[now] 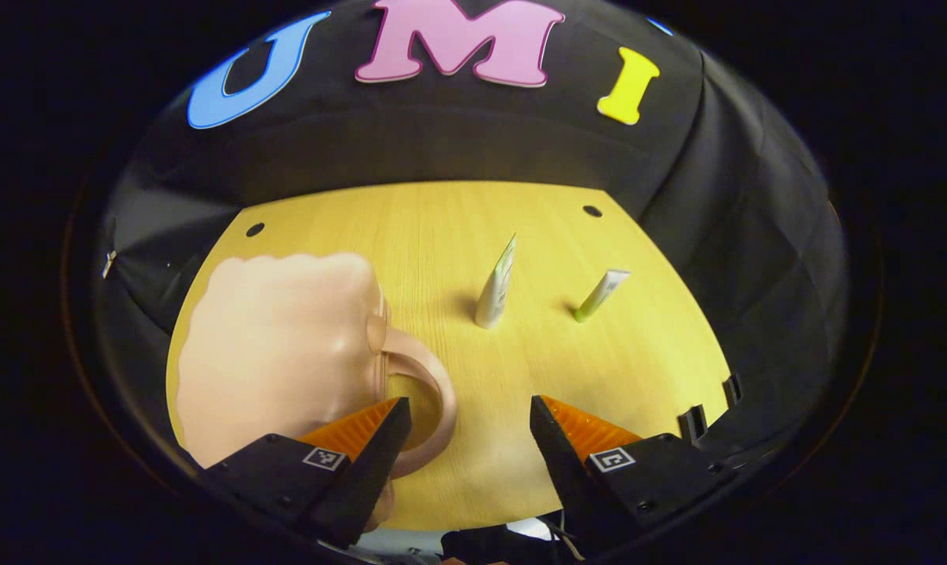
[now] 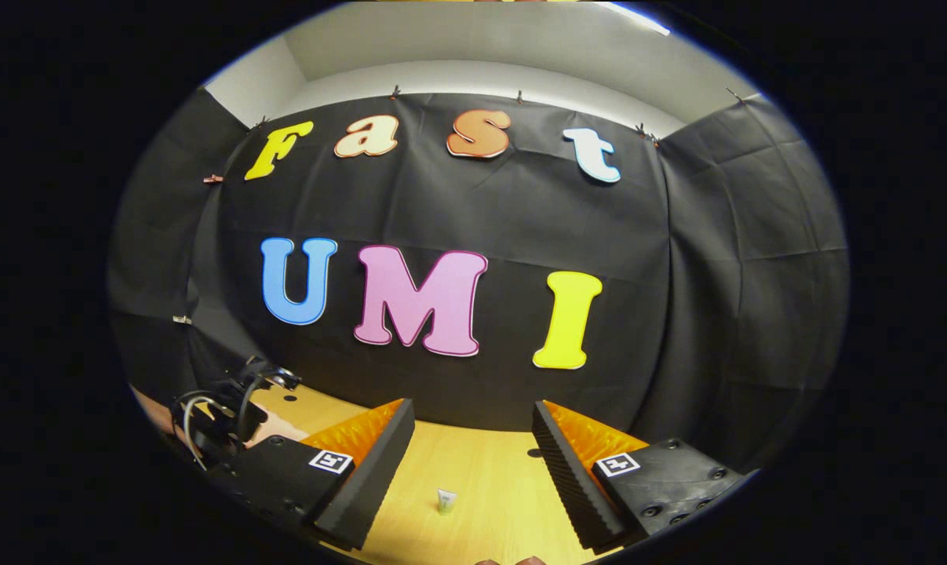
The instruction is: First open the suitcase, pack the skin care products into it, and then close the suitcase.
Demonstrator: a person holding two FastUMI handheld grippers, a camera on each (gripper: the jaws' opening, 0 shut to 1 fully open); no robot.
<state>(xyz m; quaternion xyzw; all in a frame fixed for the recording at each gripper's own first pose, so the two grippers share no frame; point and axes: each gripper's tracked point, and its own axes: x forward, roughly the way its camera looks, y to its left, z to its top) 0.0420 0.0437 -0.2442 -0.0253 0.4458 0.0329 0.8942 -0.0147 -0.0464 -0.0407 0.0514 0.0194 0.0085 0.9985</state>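
A pale pink suitcase (image 1: 277, 353) lies shut on the wooden table (image 1: 442, 227) at the left, its loop handle (image 1: 434, 392) pointing toward my left gripper (image 1: 470, 416). That gripper is open, its left finger just in front of the handle, nothing between the fingers. Farther off stand a white tube (image 1: 495, 286) and a leaning tube with a green cap (image 1: 601, 295). My right gripper (image 2: 473, 416) is open and raised, facing the cloth wall. A small tube (image 2: 446, 501) shows on the table below and between its fingers.
The left gripper's body with cables (image 2: 230, 408) shows at the lower left of the right gripper view. The table has two small dark holes (image 1: 254, 230) (image 1: 591, 211) near its far corners and black clips (image 1: 708, 408) on its right edge. Black cloth walls close in the table.
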